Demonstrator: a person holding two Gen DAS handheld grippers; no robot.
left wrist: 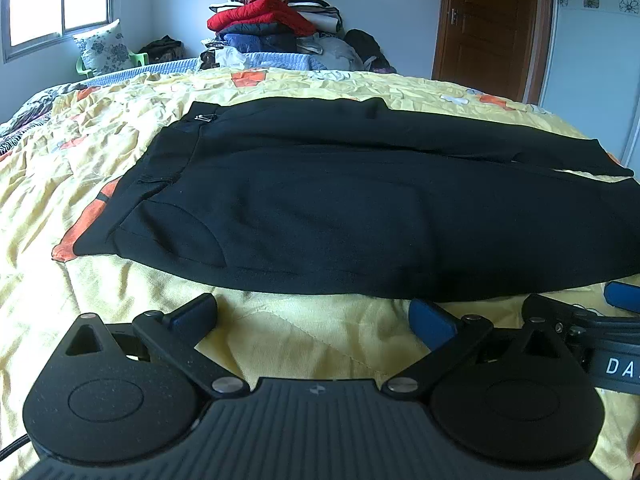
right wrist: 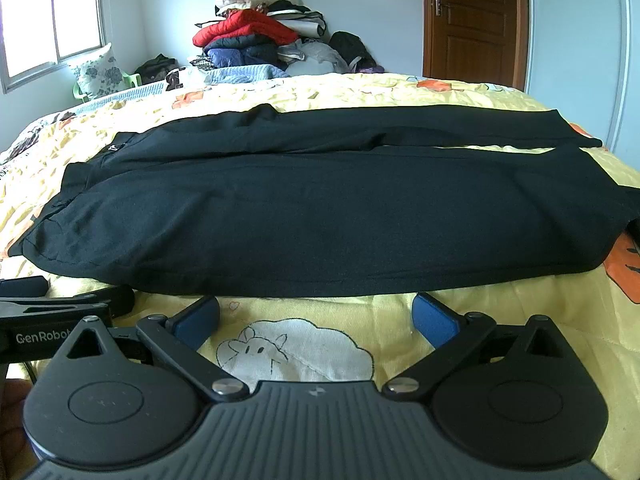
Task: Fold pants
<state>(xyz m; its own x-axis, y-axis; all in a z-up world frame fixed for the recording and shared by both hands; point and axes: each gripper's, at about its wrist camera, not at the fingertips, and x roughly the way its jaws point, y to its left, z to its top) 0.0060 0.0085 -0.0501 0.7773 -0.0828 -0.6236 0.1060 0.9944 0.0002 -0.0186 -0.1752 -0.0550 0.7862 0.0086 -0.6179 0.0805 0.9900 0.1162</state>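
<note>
Pants [left wrist: 360, 208] leg ends beyond left-wrist view's right edge

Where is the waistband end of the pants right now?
The waistband end lies to the left in both wrist views, on the yellow quilt, with the black pants stretching rightward across the bed just beyond both open grippers.

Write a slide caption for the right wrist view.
Open right gripper facing black pants spread flat on a yellow bedspread.
</note>
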